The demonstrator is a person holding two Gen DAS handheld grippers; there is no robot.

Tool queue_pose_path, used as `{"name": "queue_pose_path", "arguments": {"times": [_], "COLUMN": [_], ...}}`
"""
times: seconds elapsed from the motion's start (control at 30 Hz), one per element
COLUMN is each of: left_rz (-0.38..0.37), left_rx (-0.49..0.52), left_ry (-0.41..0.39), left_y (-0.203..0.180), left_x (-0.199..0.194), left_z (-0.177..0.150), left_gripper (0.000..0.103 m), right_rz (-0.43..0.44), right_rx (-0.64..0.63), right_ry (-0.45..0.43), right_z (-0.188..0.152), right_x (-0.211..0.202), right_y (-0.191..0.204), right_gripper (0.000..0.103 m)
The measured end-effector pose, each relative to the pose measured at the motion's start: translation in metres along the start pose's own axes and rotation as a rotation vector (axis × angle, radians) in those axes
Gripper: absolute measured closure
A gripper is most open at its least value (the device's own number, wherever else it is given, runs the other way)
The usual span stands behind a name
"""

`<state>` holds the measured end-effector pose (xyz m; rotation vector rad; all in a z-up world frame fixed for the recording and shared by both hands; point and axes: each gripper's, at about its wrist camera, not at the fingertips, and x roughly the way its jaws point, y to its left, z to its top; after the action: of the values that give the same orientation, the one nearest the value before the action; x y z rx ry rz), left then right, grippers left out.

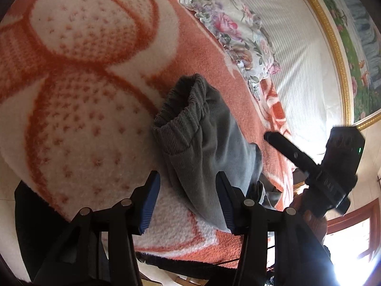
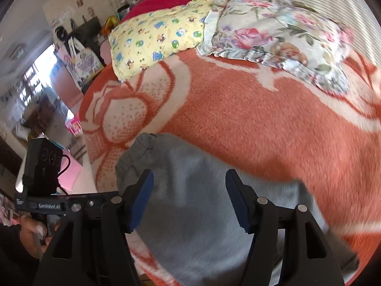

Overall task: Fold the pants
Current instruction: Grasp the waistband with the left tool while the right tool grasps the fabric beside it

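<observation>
Grey pants (image 1: 202,140) lie on an orange and white blanket (image 1: 83,95), the elastic waistband (image 1: 183,109) bunched at the far end. My left gripper (image 1: 188,186) is open just above the near part of the pants, holding nothing. In the right wrist view the pants (image 2: 190,190) spread flat under my right gripper (image 2: 189,183), which is open and empty above them. The right gripper also shows in the left wrist view (image 1: 309,162), at the pants' right side.
A floral pillow (image 2: 281,40) and a yellow cartoon pillow (image 2: 157,35) lie at the bed's far end against a striped headboard (image 1: 297,59). The bed's left edge (image 2: 90,166) drops to a cluttered room with bags (image 2: 81,62). The blanket's near edge (image 1: 185,255) is close.
</observation>
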<state>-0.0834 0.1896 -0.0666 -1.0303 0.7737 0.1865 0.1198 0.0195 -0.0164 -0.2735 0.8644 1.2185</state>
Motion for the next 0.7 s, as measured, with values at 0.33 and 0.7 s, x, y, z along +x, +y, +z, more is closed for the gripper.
{"name": "queue_pose_path", "arguments": {"times": [0.33, 0.7], "left_rz": [-0.017, 0.020], "left_rx": [-0.077, -0.090], "left_ry": [0.020, -0.004], "left_y": [0.009, 0.005], "left_x": [0.024, 0.033], "left_z": [0.011, 0.014], "left_gripper": [0.054, 0.053], "right_rz": [0.158, 0.202], "right_rx": [-0.098, -0.213], "right_ry": [0.140, 0.298], "right_z": [0.043, 0.055], "right_x": [0.054, 0.106], "right_y": [0.003, 0.010], "right_gripper": [0.039, 0.039]}}
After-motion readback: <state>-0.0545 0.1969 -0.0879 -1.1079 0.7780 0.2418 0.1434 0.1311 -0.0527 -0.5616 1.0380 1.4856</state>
